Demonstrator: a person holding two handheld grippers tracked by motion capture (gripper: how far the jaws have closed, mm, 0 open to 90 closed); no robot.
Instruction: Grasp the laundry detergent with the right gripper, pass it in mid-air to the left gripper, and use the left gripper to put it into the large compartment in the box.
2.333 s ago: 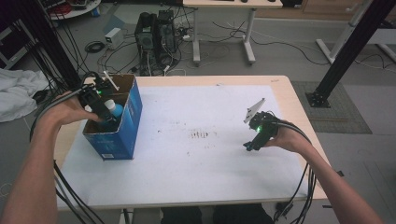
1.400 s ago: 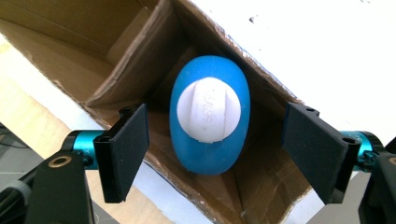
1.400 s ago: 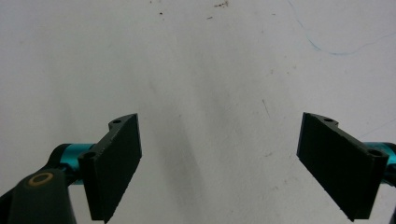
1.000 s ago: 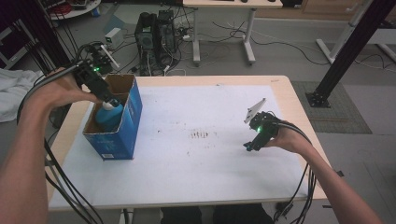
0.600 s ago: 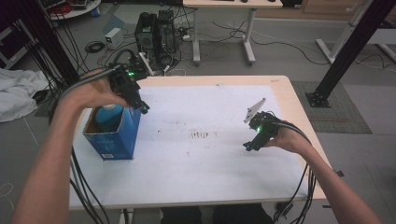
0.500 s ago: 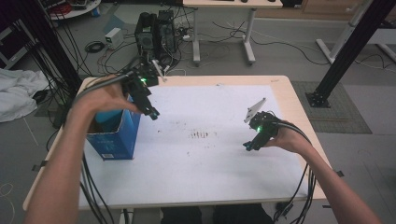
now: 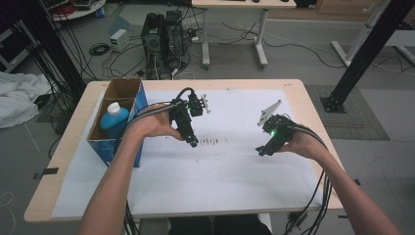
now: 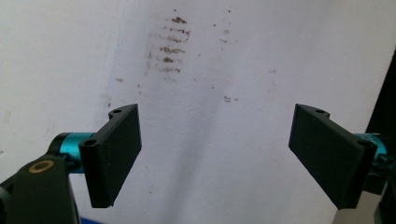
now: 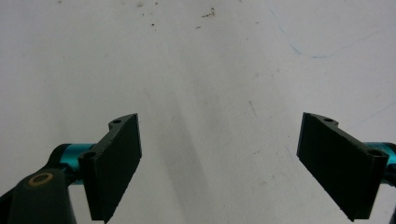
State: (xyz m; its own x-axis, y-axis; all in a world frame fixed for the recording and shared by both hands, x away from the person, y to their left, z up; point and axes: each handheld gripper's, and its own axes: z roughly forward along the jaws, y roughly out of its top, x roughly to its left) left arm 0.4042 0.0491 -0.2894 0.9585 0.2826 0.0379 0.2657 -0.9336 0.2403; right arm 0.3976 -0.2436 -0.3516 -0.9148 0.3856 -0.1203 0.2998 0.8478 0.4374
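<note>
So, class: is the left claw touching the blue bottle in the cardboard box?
Apart. The high view shows the left claw over the white paper, with the blue bottle off in the cardboard box; its jaws stand open, empty.

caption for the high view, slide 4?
Both grippers, left and right, open and empty over white paper; blue bottle in cardboard box.

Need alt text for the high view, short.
A person holds the left tongs and right tongs, both open and empty, over a white-covered table. At the table's left, a blue bottle stands in an open cardboard box.
</note>
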